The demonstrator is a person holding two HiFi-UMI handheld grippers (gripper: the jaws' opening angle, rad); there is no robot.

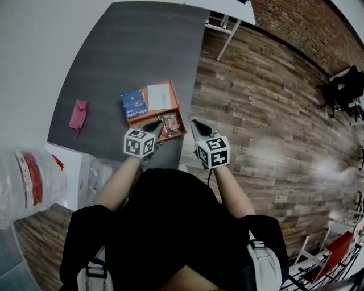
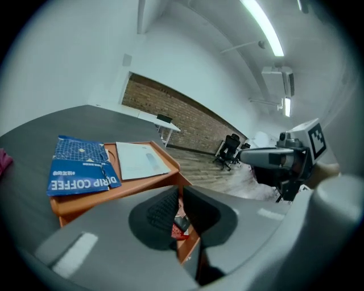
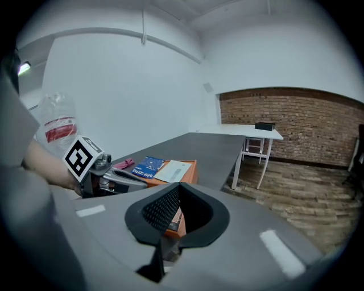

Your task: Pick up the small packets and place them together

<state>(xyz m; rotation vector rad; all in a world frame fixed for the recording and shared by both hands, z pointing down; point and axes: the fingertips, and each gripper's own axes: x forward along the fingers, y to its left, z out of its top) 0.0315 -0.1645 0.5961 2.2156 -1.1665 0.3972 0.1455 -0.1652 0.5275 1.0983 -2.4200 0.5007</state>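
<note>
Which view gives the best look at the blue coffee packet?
The left gripper view: the blue packet lies large in the left foreground on the tray, and its print is readable. The head view shows the packet small, from above. The right gripper view shows it small and far off.

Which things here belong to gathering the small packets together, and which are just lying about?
Belong to the job:
- blue coffee packet, white packet and reddish packet, all in the orange tray
- pink packet, probably, lying apart on the grey table

Just lying about:
- clear plastic bottle
- white desk
- black office chair
</note>
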